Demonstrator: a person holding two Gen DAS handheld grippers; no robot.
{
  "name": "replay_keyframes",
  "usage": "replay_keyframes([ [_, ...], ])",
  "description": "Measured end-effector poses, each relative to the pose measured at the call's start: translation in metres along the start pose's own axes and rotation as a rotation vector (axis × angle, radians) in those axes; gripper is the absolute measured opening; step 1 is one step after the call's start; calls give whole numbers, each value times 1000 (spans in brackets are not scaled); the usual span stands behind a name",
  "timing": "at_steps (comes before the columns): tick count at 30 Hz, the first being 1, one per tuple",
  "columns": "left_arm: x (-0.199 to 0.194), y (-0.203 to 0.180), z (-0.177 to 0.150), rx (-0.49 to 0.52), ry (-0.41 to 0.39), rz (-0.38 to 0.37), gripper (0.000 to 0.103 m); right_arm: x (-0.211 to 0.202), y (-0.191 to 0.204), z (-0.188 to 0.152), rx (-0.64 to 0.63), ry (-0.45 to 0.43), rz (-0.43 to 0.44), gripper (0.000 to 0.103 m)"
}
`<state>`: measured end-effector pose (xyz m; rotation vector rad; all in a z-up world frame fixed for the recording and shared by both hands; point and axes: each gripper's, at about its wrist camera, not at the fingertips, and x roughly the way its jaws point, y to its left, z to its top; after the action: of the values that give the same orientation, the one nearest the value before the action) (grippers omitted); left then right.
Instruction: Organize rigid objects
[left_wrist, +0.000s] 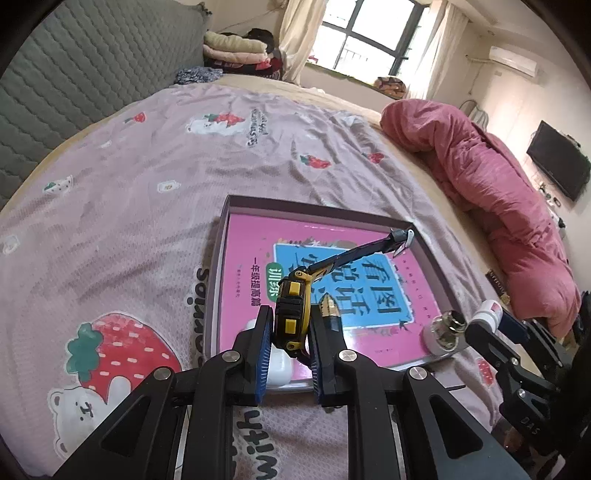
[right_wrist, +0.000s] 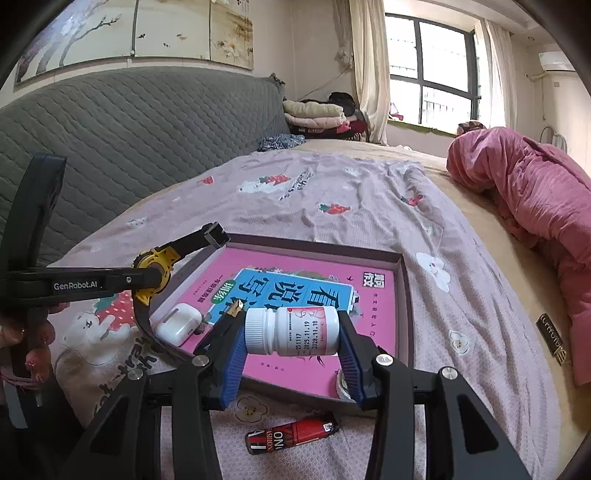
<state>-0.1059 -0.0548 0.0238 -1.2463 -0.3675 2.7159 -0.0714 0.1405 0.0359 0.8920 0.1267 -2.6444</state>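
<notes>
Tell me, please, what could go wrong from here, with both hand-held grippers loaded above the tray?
1. The left hand-held gripper holds the watch by its case; the free strap could catch the tray wall.
2. The right hand-held gripper clamps the pill bottle sideways, end to end; it might slip or roll once released.
3. The earbud case and glass bottle already lie in the tray and may get knocked.

Bed (right_wrist: 369, 229) bears shallow tray (right_wrist: 317, 242); lighter (right_wrist: 291, 437); pink quilt (right_wrist: 524, 206).

yellow-black watch (left_wrist: 290, 317) gripped, white bottle (right_wrist: 291, 331) sideways
</notes>
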Motion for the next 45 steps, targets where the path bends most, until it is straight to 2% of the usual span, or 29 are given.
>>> replay_keyframes([
  [10,25,17,-6,-62,36,59,19,17,0,-4,2,35,-6,46],
  [27,39,29,-9,-58,53,146,19,47,10,-10,-40,102,-28,46],
  [39,38,28,-13,-30,59,163,18,59,8,-9,-40,134,-40,46],
  [45,38,28,-14,-31,59,160,18,68,12,-13,-52,181,-33,46],
])
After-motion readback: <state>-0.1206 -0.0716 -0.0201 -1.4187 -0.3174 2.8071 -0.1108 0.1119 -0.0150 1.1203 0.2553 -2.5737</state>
